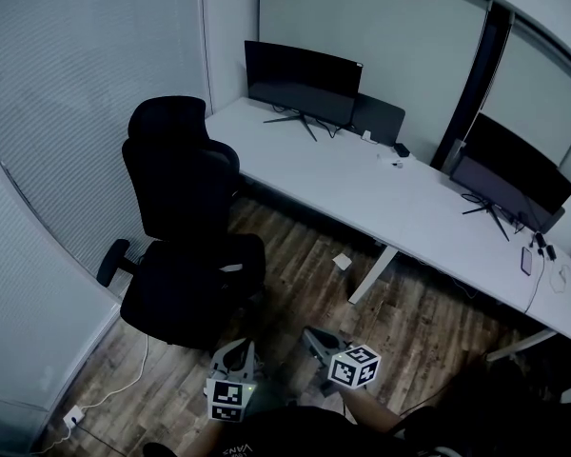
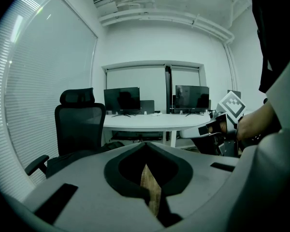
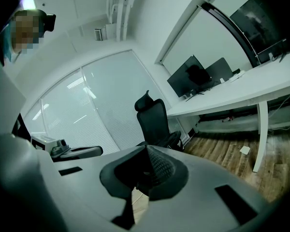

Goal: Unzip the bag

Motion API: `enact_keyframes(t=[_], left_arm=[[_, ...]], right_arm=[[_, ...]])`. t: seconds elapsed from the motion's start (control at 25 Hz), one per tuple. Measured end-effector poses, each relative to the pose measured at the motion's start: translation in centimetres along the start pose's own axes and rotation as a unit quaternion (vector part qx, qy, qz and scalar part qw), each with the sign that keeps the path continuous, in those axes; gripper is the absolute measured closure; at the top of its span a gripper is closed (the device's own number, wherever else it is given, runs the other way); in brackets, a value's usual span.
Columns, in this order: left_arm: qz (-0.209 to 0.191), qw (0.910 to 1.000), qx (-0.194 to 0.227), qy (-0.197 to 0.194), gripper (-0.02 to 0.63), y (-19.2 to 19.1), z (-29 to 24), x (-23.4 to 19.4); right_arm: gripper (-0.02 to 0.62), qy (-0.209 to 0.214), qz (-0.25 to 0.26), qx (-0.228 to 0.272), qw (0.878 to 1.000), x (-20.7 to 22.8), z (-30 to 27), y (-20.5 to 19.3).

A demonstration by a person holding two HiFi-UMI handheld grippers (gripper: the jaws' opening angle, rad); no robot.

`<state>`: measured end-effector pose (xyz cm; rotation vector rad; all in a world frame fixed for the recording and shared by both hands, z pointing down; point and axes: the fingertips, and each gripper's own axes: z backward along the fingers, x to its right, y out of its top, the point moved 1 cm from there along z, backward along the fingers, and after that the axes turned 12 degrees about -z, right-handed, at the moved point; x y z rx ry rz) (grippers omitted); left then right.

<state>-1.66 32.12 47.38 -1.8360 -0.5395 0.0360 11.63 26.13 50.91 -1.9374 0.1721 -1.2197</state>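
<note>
- Left gripper (image 2: pixel 145 145), right gripper (image 3: pixel 146 147): jaws closed, empty, held low near chair (image 1: pixel 186 246).
- Bag: nowhere in view around chair; step unreadable; to be found before any zip work.

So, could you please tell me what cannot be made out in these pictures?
- Bag: none identifiable in any view. The chair seat is black on black in the head view, so one could lie there.
- Small items on the desk: too small to name, head view.
- Desk's right end: cut off by the head view's edge.
</note>
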Motion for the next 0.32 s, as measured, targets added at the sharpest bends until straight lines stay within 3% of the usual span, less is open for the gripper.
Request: enact_keyframes(t=[0.32], left_arm=[[0.003, 1.0000, -0.004, -0.004, 0.588, -0.14, 0.33, 0.43]], right_arm=[[0.551, -0.005, -0.001, 0.004, 1.000, -0.09, 0.42, 0.04]])
